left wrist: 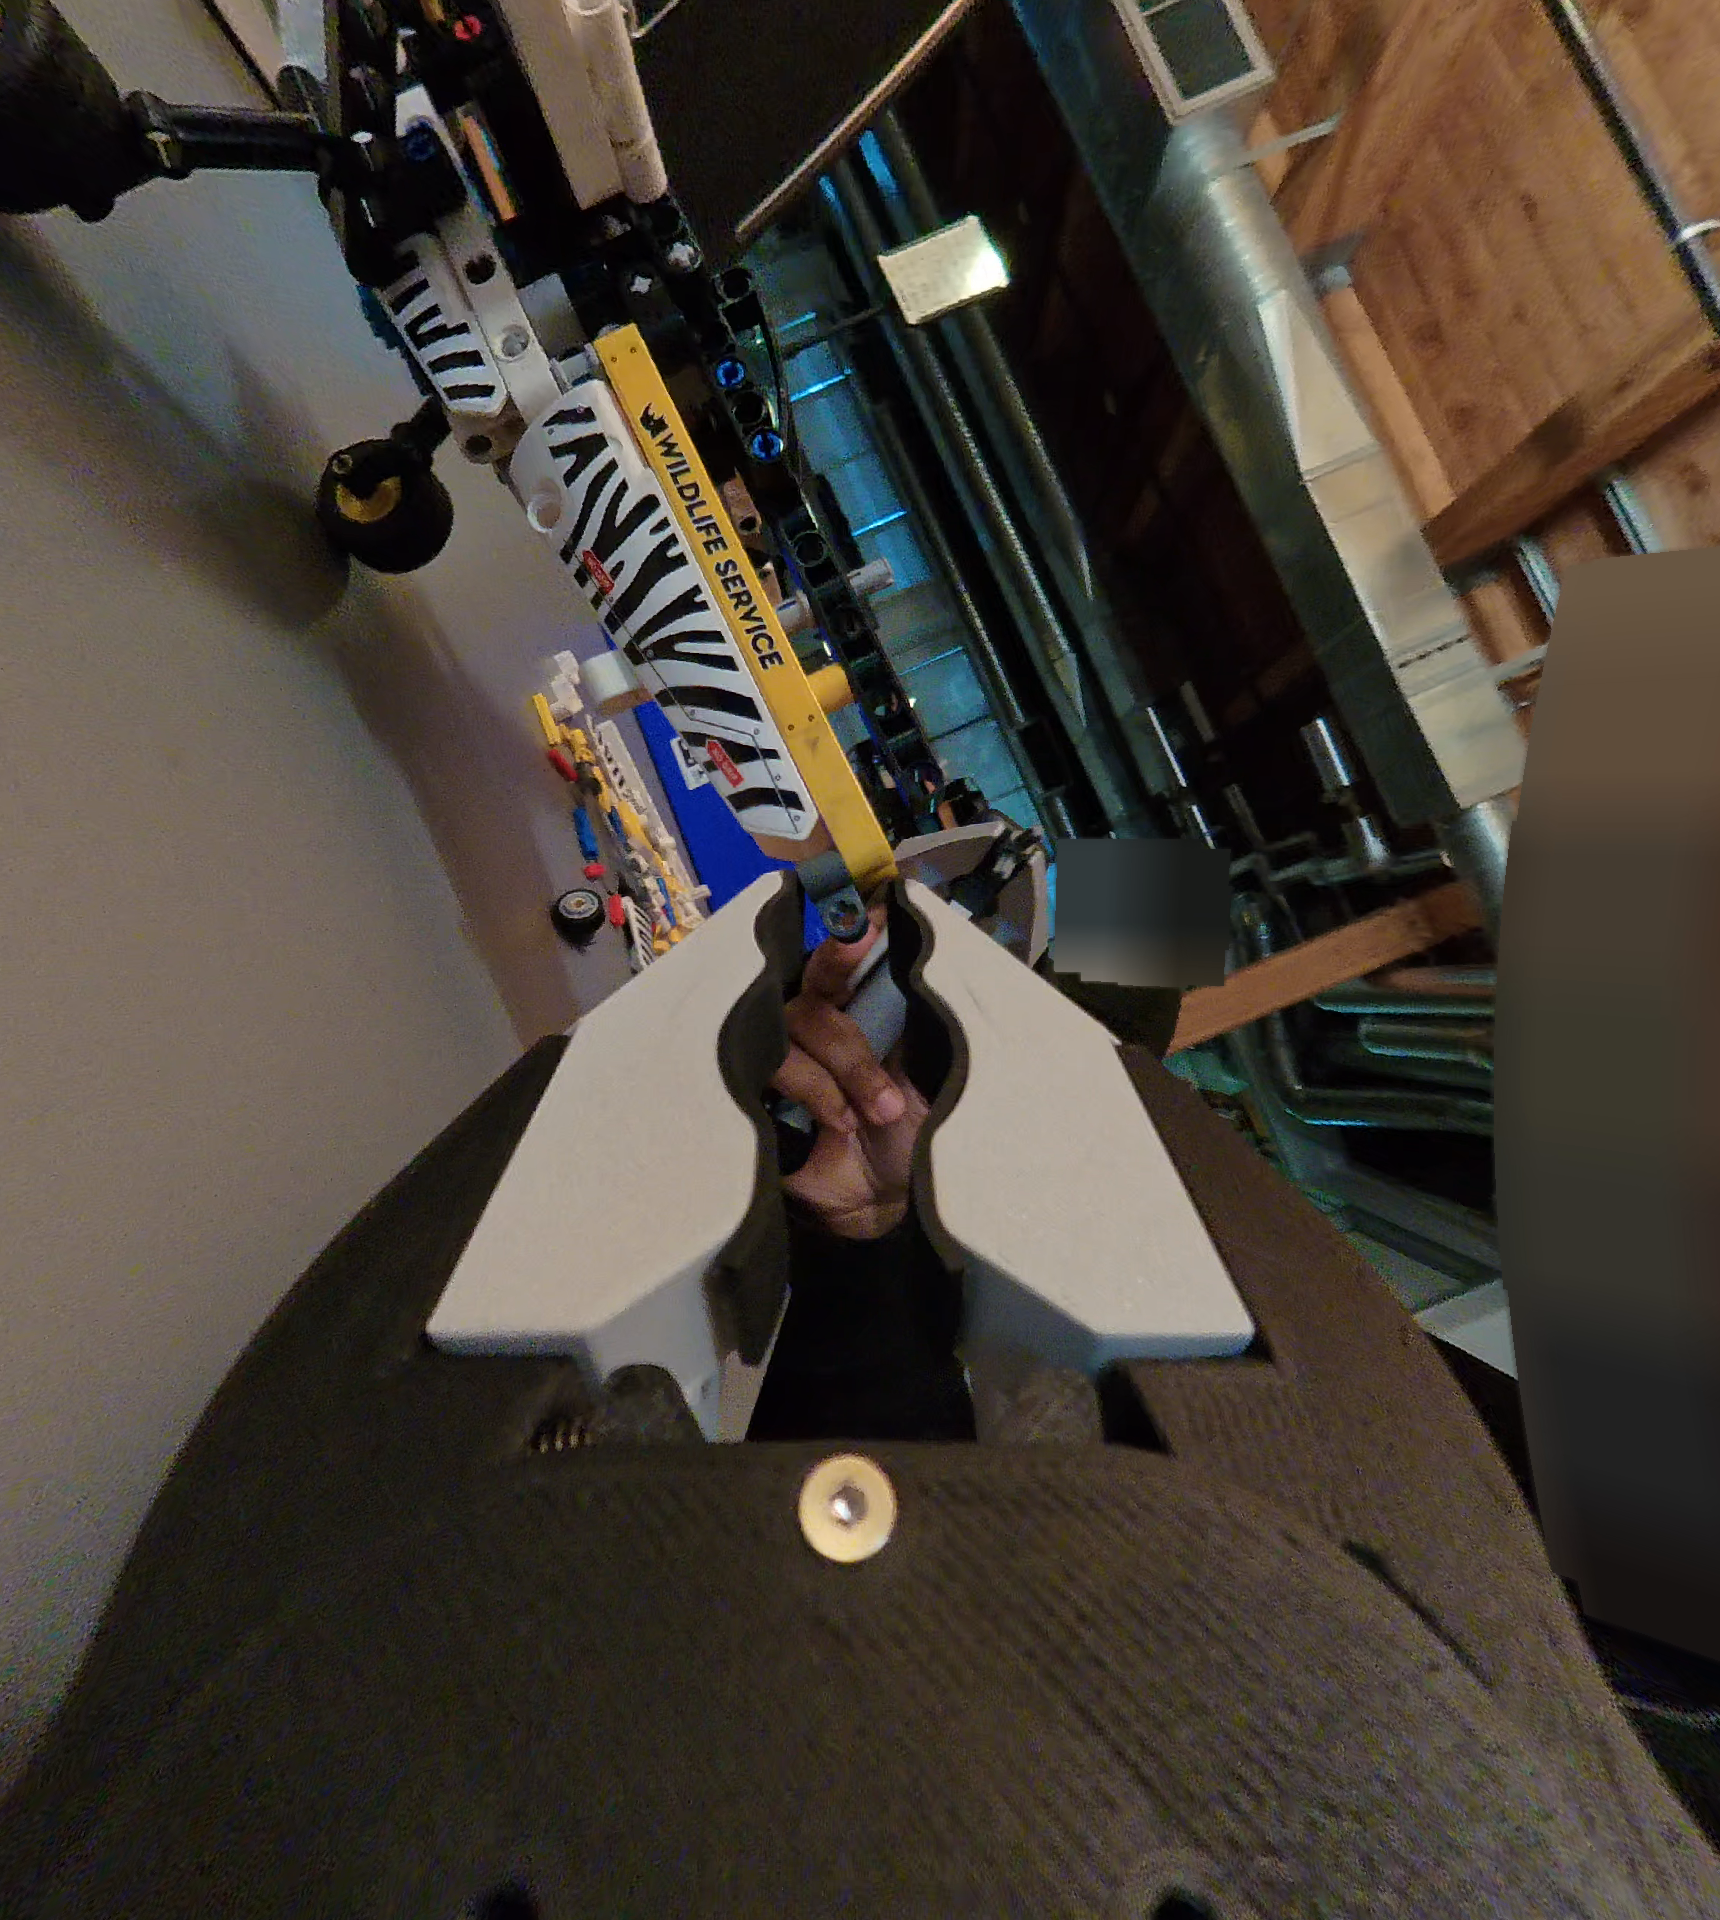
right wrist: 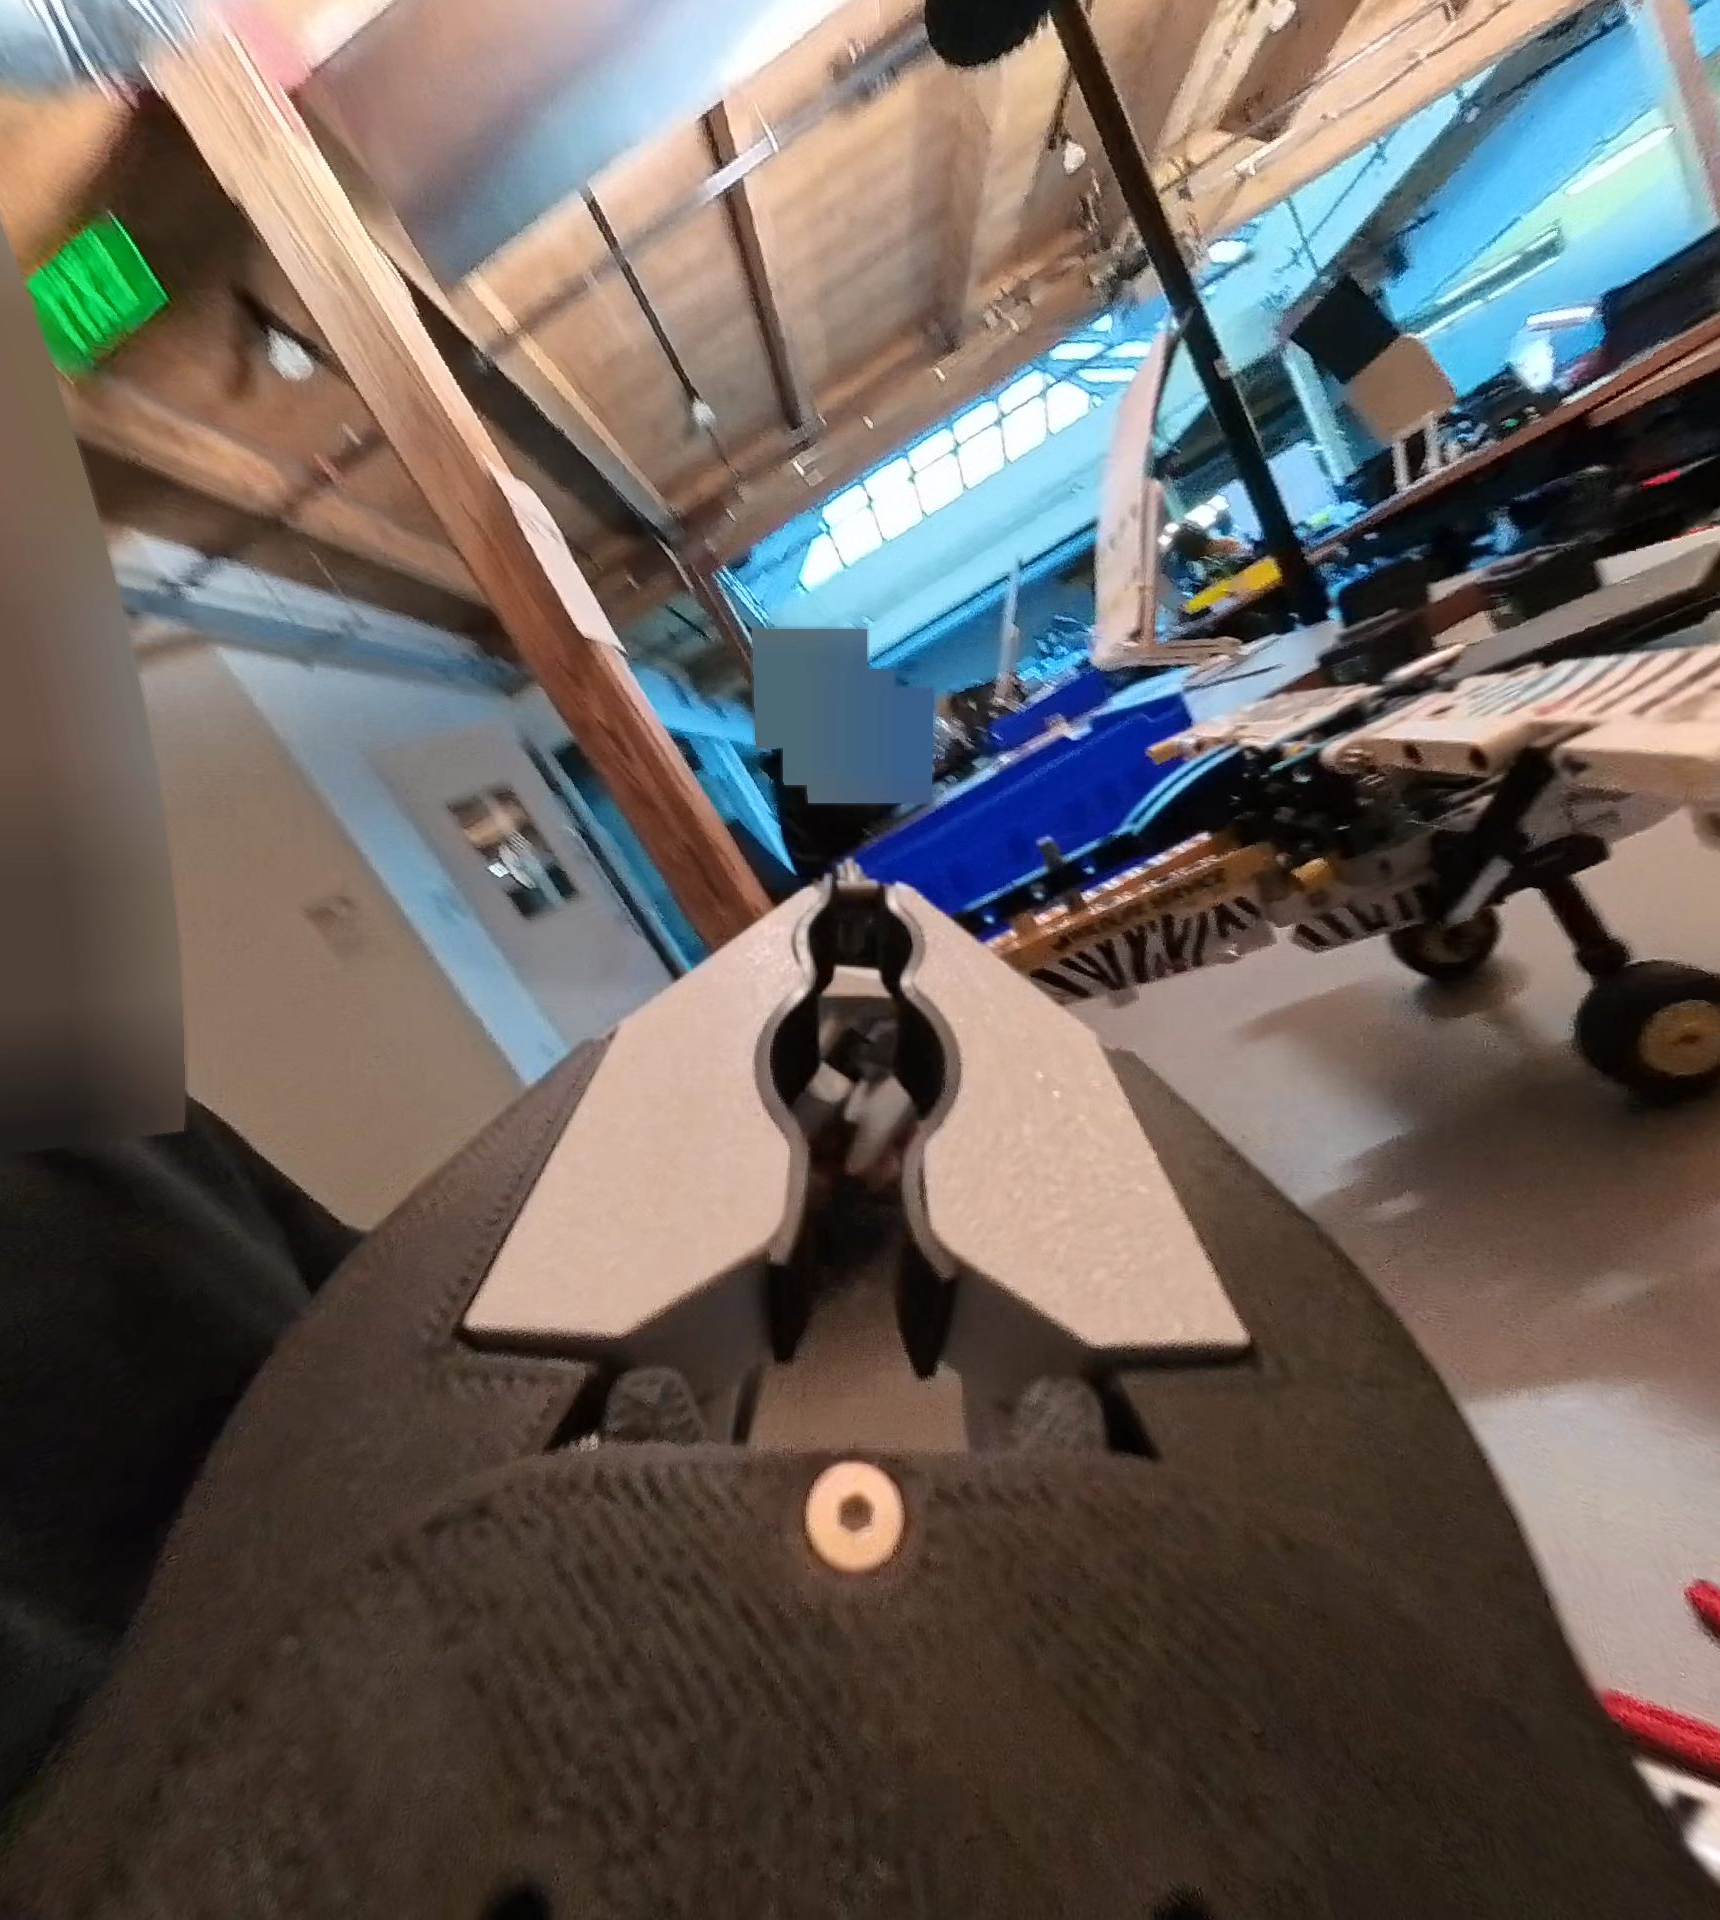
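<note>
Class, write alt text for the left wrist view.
The left gripper pinches a small grey connector piece at the end of a yellow beam on a zebra-striped brick-built model. Loose bricks lie on the grey table.

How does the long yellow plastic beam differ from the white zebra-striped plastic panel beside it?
The long yellow plastic beam is yellow with dark lettering; the white zebra-striped plastic panel is white with black stripes and small red stickers. The beam is narrow and straight-edged; the panel is wider and tapers to a rounded tip. Both run side by side along the same toy brick model.
</note>
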`<state>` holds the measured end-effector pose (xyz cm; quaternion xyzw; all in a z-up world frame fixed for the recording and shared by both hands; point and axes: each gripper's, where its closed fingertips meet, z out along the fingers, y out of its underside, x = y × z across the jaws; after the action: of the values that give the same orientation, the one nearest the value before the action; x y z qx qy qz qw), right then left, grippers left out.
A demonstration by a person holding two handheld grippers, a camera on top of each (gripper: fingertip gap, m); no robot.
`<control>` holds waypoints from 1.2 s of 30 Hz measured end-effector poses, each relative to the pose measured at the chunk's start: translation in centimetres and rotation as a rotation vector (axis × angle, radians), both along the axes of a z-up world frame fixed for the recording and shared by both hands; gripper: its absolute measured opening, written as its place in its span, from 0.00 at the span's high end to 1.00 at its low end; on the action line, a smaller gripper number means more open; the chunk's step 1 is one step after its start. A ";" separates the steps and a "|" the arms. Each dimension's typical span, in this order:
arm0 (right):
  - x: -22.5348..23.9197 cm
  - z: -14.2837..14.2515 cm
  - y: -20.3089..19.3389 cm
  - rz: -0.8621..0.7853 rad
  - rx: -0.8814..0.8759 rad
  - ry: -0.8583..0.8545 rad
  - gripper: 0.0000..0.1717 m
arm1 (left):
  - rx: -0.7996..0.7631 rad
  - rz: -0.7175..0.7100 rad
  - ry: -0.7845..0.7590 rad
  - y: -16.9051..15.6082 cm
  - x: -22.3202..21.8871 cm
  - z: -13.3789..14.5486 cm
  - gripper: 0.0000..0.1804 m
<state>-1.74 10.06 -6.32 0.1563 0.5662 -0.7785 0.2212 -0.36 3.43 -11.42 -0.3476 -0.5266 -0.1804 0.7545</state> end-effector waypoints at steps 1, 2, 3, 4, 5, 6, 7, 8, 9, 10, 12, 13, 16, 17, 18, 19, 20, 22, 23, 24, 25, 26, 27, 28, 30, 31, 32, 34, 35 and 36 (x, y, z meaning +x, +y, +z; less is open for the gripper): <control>-0.1 0.2 0.3 0.017 -0.032 -0.033 0.97 | -0.008 0.001 -0.004 0.1 0.0 -0.1 0.92; -0.2 0.4 0.5 0.030 -0.056 -0.056 0.97 | -0.008 -0.004 -0.009 0.1 0.0 -0.2 0.92; -0.2 0.5 0.7 0.039 -0.072 -0.071 0.98 | 0.001 -0.012 -0.014 0.1 0.0 -0.2 0.93; -0.2 0.7 0.8 0.046 -0.086 -0.079 0.98 | 0.011 -0.019 -0.020 0.2 0.0 -0.2 0.92; -0.2 0.8 0.9 0.056 -0.099 -0.083 0.98 | 0.018 -0.024 -0.028 0.1 0.0 -0.3 0.92; -0.1 0.9 1.0 0.061 -0.106 -0.084 0.98 | 0.022 -0.028 -0.036 0.2 0.0 -0.4 0.91; -0.1 0.9 1.1 0.060 -0.107 -0.082 0.98 | 0.021 -0.030 -0.042 0.2 0.0 -0.5 0.90; -0.1 0.9 1.2 0.057 -0.107 -0.075 0.98 | 0.018 -0.034 -0.046 0.3 0.0 -0.5 0.89; -0.1 1.0 1.3 0.050 -0.103 -0.064 0.98 | 0.018 -0.044 -0.052 0.4 0.2 -0.6 0.88; -0.2 0.9 1.3 0.033 -0.089 -0.050 0.97 | 0.018 -0.066 -0.056 0.6 0.4 -0.6 0.86; -0.6 0.5 1.5 -0.027 -0.038 -0.004 0.97 | 0.013 -0.120 -0.071 1.2 0.9 -0.8 0.83; -1.0 0.2 1.6 -0.076 0.002 0.030 0.97 | 0.006 -0.133 -0.073 1.3 1.1 -0.9 0.82; -4.2 -1.7 3.4 -0.375 0.248 0.158 0.97 | -0.049 -0.109 -0.080 1.3 1.1 -1.4 0.82; -5.9 -2.7 4.9 -0.515 0.370 0.197 0.97 | -0.073 -0.100 -0.081 1.3 1.0 -1.6 0.82; -7.4 -3.5 6.7 -0.637 0.494 0.237 0.97 | -0.101 -0.092 -0.083 1.4 1.0 -1.8 0.82; -8.6 -4.3 8.6 -0.738 0.620 0.272 0.97 | -0.131 -0.080 -0.085 1.4 0.9 -2.0 0.82; -9.6 -5.2 10.3 -0.807 0.746 0.291 0.97 | -0.160 -0.064 -0.088 1.3 0.7 -2.2 0.82; -10.6 -7.4 12.8 -0.851 0.957 0.271 0.96 | -0.211 -0.024 -0.093 1.2 0.3 -2.7 0.82; -10.7 -8.3 13.4 -0.847 1.016 0.249 0.97 | -0.236 -0.015 -0.096 1.3 0.1 -2.9 0.82; -10.9 -9.1 13.8 -0.843 1.039 0.229 0.97 | -0.256 -0.014 -0.096 1.4 0.1 -3.0 0.82; -11.0 -9.6 13.9 -0.839 1.041 0.209 0.97 | -0.271 -0.019 -0.097 1.5 0.1 -3.2 0.82; -11.1 -10.1 14.1 -0.833 1.044 0.187 0.97 | -0.280 -0.023 -0.100 1.6 0.1 -3.3 0.82; -11.1 -10.5 14.1 -0.823 1.049 0.169 0.97 | -0.287 -0.022 -0.101 1.7 0.1 -3.3 0.82; -11.1 -10.8 14.1 -0.812 1.050 0.158 0.96 | -0.295 -0.017 -0.100 1.7 0.1 -3.4 0.82; -11.1 -11.0 14.2 -0.805 1.054 0.143 0.95 | -0.317 -0.004 -0.102 1.6 0.0 -3.6 0.81; -11.1 -11.0 14.1 -0.802 1.053 0.143 0.92 | -0.340 0.013 -0.103 1.5 -0.1 -3.7 0.81; -11.0 -10.9 14.1 -0.802 1.051 0.148 0.90 | -0.374 0.037 -0.103 1.3 -0.2 -3.9 0.81; -11.0 -10.5 14.0 -0.816 1.053 0.171 0.87 | -0.484 0.068 -0.105 1.1 -0.4 -4.6 0.81; -10.9 -10.2 13.8 -0.821 1.054 0.189 0.85 | -0.547 0.076 -0.107 0.9 -0.4 -5.1 0.81; -10.7 -9.9 13.4 -0.823 1.054 0.211 0.82 | -0.601 0.082 -0.110 0.8 -0.5 -5.5 0.81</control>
<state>-12.46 23.48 -16.20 0.3692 0.7830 -0.4304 -0.2557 -0.83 4.24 -16.91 -0.5233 -0.6099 -0.0045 0.5951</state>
